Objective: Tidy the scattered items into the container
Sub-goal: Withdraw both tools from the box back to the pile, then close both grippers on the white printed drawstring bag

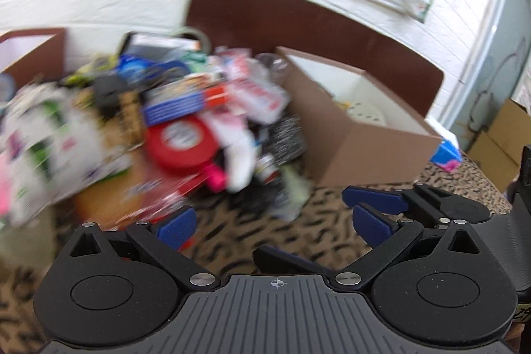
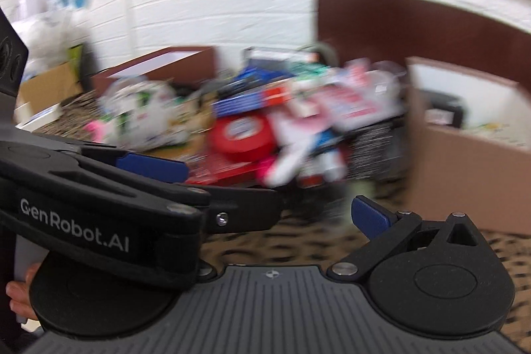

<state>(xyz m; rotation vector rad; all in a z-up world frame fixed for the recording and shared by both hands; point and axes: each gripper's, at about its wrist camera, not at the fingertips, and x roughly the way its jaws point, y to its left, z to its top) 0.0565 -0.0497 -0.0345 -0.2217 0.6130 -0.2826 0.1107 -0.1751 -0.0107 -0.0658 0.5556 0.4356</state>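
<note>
A blurred heap of scattered items lies on the leopard-print tabletop [image 1: 232,238]. It includes a red tape roll [image 1: 181,143] [image 2: 244,135], a blue striped packet [image 1: 174,108] and a white bottle-like piece [image 1: 240,161]. To the right of the heap stands an open brown box [image 1: 365,155] [image 2: 464,175] with a white inside and a white round item [image 1: 363,113] in it. My left gripper [image 1: 273,226] [image 2: 199,188] is open and empty, short of the heap. My right gripper [image 2: 268,221] [image 1: 375,199] sits close beside it, its jaws spread with nothing in them; its left finger is hidden behind the left gripper.
A second brown box [image 1: 36,52] [image 2: 159,65] stands behind the heap at the left. A brown chair back [image 1: 298,22] rises behind the table against a white brick wall. A blue packet [image 1: 446,155] lies behind the right box. A cardboard carton [image 1: 497,138] sits off the table's right edge.
</note>
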